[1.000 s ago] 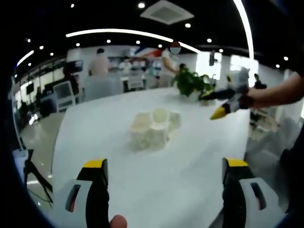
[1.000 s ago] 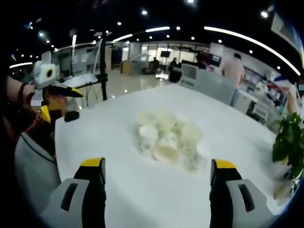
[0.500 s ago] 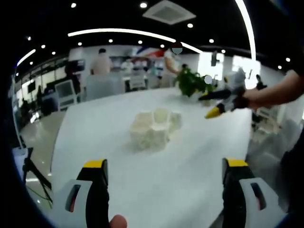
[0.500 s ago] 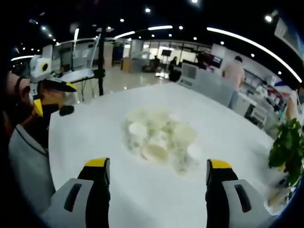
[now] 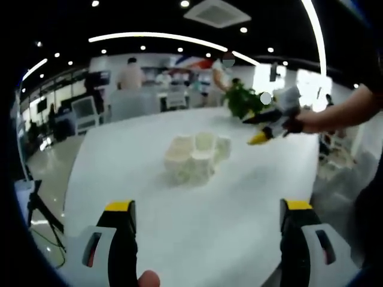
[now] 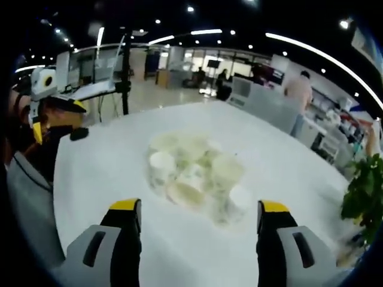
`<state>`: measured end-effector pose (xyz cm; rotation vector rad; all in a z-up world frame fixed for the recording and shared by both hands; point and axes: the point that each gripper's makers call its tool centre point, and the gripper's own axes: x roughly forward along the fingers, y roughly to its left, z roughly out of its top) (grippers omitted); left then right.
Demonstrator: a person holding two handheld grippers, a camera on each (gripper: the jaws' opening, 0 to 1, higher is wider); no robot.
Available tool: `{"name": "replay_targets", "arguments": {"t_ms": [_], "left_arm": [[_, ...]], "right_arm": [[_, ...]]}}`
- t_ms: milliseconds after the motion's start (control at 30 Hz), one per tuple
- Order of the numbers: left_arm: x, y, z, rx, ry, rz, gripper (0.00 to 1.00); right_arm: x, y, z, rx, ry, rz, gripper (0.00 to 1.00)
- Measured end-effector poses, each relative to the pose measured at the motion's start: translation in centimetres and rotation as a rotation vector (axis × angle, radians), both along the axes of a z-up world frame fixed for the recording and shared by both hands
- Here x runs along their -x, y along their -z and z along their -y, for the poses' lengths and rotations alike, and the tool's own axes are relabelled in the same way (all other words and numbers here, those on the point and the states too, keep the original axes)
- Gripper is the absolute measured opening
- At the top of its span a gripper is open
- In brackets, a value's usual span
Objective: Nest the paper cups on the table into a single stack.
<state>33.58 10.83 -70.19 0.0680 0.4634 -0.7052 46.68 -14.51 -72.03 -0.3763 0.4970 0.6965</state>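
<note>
Several white paper cups (image 5: 196,156) stand bunched together in the middle of a white table (image 5: 149,203); in the right gripper view the same cluster of cups (image 6: 194,176) shows some upright and some upside down. My left gripper (image 5: 206,210) is open, well short of the cups. The right gripper (image 6: 194,209) is open too, close in front of the cluster, and appears in the left gripper view (image 5: 267,127) held in the air at the right. The left gripper (image 6: 48,113) also shows at the left edge of the right gripper view.
A green potted plant (image 5: 242,100) stands at the table's far right end, also seen as a plant (image 6: 364,197) in the right gripper view. Chairs, desks and people fill the office behind. A tripod (image 5: 36,218) stands on the floor left of the table.
The right gripper has moved in toward the cups and a little lower; the cluster looks larger in its view. The cups have not moved. The left gripper stays about where it was.
</note>
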Motion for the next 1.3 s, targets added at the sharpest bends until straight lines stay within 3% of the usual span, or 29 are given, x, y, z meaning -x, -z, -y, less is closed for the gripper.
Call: {"name": "replay_targets", "arguments": {"t_ms": [100, 967, 1300], "left_arm": [[-0.1, 0.1, -0.1, -0.005, -0.006, -0.001, 0.99], [0.3, 1.5, 0.1, -0.012, -0.042, -0.051, 0.99], [0.3, 1.7, 0.3, -0.009, -0.041, -0.059, 0.98]], "right_arm": [[-0.7, 0.2, 0.2, 0.019, -0.014, 0.018, 0.75], [-5.0, 3.4, 2.1, 0.106, -0.084, -0.014, 0.67], [-6.6, 4.1, 2.5, 0.108, -0.070, -0.025, 0.64]]}}
